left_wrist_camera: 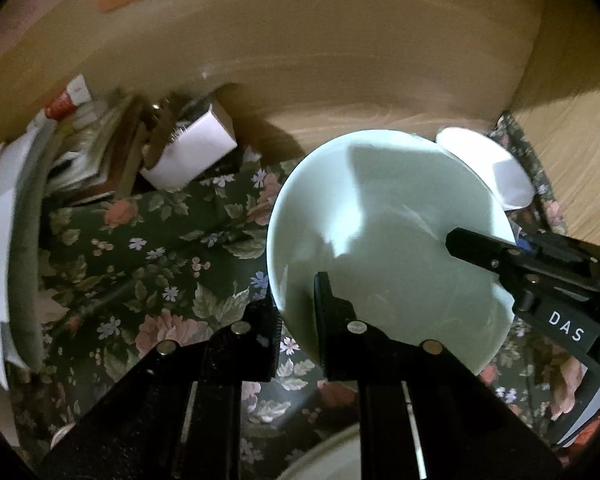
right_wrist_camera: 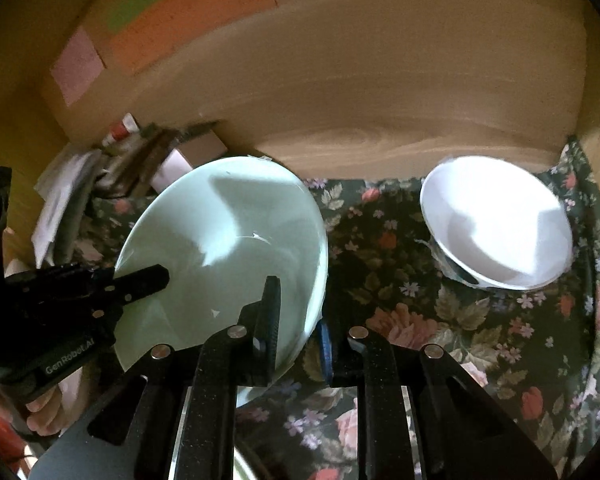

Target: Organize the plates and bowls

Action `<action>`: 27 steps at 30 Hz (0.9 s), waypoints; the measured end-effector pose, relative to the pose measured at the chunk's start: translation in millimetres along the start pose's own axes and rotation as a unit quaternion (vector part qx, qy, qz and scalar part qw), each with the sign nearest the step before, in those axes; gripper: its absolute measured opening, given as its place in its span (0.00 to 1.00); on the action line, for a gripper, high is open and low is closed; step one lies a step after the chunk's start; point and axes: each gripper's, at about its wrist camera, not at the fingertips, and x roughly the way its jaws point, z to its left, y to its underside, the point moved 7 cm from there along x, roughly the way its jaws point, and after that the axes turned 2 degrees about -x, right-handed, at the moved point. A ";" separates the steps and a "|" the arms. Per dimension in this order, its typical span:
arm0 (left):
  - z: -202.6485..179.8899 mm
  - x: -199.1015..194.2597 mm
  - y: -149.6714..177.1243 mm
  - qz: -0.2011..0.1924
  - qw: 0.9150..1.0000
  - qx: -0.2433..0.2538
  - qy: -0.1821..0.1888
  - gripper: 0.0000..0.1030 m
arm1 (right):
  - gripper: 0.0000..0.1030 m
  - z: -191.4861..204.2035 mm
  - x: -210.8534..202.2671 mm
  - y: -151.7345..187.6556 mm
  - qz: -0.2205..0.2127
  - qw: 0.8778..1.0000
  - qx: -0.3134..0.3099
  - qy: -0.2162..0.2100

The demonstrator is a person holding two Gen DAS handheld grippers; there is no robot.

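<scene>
A pale green bowl (left_wrist_camera: 384,240) is held tilted above the floral cloth. My left gripper (left_wrist_camera: 298,312) is shut on its near rim, one finger inside, one outside. My right gripper (right_wrist_camera: 300,328) is shut on the opposite rim of the same green bowl (right_wrist_camera: 228,248); its finger (left_wrist_camera: 480,250) shows at the right of the left wrist view. The left gripper's finger (right_wrist_camera: 140,280) shows in the right wrist view. A white bowl (right_wrist_camera: 496,220) sits on the cloth at the right, and shows behind the green bowl in the left wrist view (left_wrist_camera: 488,164).
A dark floral cloth (right_wrist_camera: 400,300) covers the surface. A wooden wall (right_wrist_camera: 380,100) runs along the back. A white box (left_wrist_camera: 192,152) and a pile of books and papers (left_wrist_camera: 80,152) crowd the left back corner. Another pale rim (left_wrist_camera: 324,460) lies at the bottom.
</scene>
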 end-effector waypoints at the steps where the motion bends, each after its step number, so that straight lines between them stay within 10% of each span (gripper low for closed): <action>1: 0.3 -5.7 0.3 -0.006 1.000 -0.001 0.001 0.14 | 0.15 2.3 -3.9 -0.4 -0.004 1.000 -0.002 0.001; 27: 29.5 -110.5 24.2 -0.098 0.994 -0.042 0.000 0.14 | 0.16 75.0 -68.3 5.1 -0.076 0.995 -0.056 -0.022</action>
